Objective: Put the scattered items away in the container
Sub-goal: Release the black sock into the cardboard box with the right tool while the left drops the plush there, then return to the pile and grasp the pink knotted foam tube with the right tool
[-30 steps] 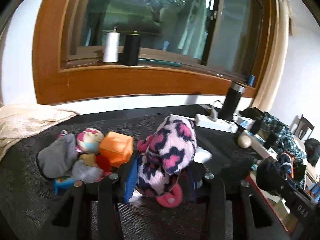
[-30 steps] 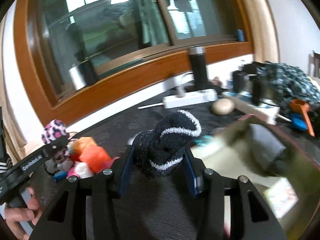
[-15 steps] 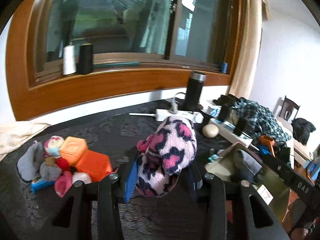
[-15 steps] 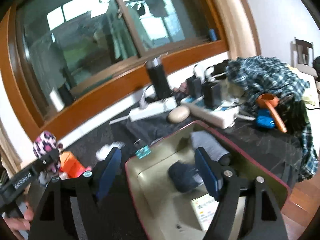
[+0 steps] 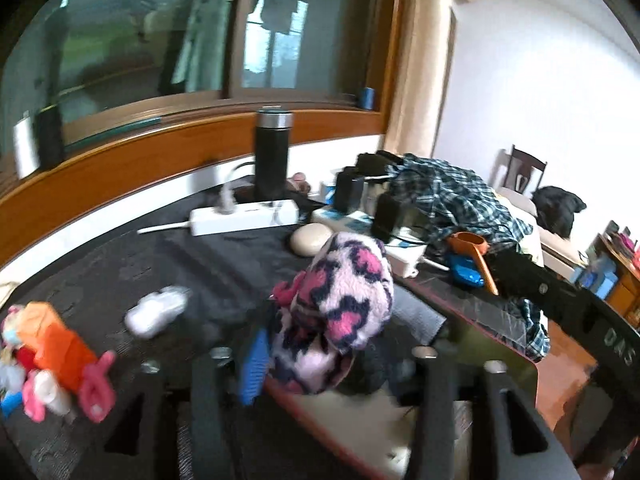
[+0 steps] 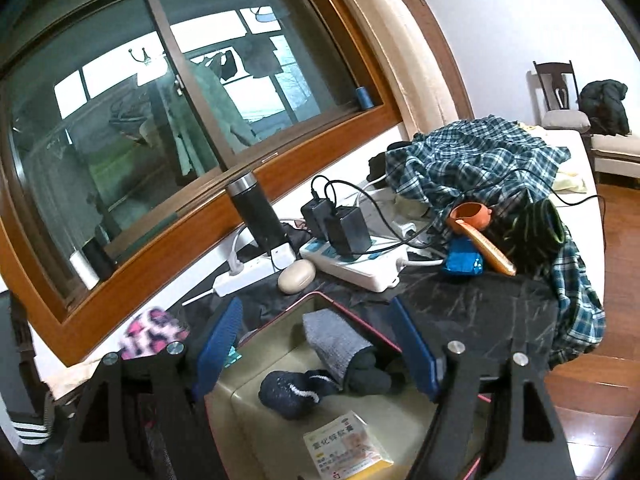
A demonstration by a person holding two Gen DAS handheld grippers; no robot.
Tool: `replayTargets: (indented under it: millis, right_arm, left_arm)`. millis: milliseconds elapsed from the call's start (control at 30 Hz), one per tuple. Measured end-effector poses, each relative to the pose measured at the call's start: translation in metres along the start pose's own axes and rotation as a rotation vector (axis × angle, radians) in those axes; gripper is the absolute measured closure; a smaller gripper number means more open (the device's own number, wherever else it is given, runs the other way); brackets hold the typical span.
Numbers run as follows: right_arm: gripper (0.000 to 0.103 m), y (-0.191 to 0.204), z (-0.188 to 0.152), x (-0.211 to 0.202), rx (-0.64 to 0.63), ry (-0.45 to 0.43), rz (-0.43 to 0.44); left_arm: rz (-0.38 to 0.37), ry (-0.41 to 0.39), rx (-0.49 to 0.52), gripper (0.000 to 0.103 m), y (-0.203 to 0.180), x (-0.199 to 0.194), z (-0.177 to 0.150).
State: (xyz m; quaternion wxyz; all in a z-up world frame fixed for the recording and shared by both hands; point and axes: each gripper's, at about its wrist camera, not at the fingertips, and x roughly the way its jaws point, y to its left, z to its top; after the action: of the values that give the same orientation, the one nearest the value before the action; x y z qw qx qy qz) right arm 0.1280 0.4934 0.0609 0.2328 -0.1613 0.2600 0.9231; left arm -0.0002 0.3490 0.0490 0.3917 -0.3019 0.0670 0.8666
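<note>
Both tongs swung from the toy pile to the bin [image 6: 260,392]. Right tongs [image 6: 316,352] stood apart, empty, dark sock [image 6: 294,394] dropped inside. Left tongs [image 5: 344,356] had just been opening, pink sock [image 5: 336,304] between them over the rim for release.

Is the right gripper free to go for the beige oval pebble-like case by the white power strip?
Probably yes: the right gripper is open and empty above the container, and the beige oval case lies uncovered just past its far rim.

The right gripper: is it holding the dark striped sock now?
No, the right gripper is open and the dark striped sock lies below it inside the container.
</note>
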Motion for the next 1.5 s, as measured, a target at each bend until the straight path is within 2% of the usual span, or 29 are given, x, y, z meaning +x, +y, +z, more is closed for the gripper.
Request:
replayTargets:
  millis: [33, 100, 267, 533, 733, 900, 933, 967, 1000, 1067, 1267, 1500]
  right_arm:
    - [0.024, -0.001, 0.0, 0.0, 0.004, 0.0, -0.002]
    - [0.024, -0.002, 0.0, -0.001, 0.014, -0.001, -0.004]
    - [0.024, 0.004, -0.003, -0.001, 0.0, -0.003, 0.003]
    - [0.024, 0.03, -0.016, -0.004, -0.061, 0.008, 0.052]
    - [0.024, 0.075, -0.038, -0.006, -0.143, 0.051, 0.153]
    - [0.024, 0.124, -0.06, -0.008, -0.257, 0.087, 0.246]
    - [0.024, 0.134, -0.064, -0.006, -0.278, 0.102, 0.267]
    - [0.024, 0.145, -0.069, -0.004, -0.3, 0.121, 0.289]
    - [0.024, 0.155, -0.074, -0.001, -0.321, 0.141, 0.312]
    - [0.024, 0.172, -0.085, 0.008, -0.352, 0.186, 0.339]
    - [0.024, 0.221, -0.121, 0.049, -0.475, 0.348, 0.365]
    - [0.024, 0.267, -0.159, 0.093, -0.677, 0.424, 0.316]
  left_arm:
    - [-0.006, 0.006, 0.01, 0.035, -0.003, 0.004, 0.001]
    - [0.014, 0.0, 0.026, 0.018, -0.006, 0.005, 0.0]
    - [0.034, -0.024, 0.021, 0.018, 0.006, -0.007, -0.002]
    - [0.122, -0.038, -0.091, 0.018, 0.061, -0.037, -0.009]
    - [0.248, -0.048, -0.193, 0.017, 0.121, -0.076, -0.034]
    - [0.389, -0.048, -0.303, 0.016, 0.179, -0.115, -0.065]
    - [0.413, -0.053, -0.323, 0.013, 0.189, -0.122, -0.072]
    - [0.437, -0.059, -0.344, 0.002, 0.199, -0.129, -0.078]
    - [0.462, -0.065, -0.365, 0.0, 0.209, -0.136, -0.085]
    - [0.518, -0.08, -0.398, 0.0, 0.227, -0.15, -0.097]
    - [0.599, -0.074, -0.448, 0.0, 0.259, -0.166, -0.12]
    - [0.664, -0.051, -0.499, 0.0, 0.285, -0.17, -0.13]
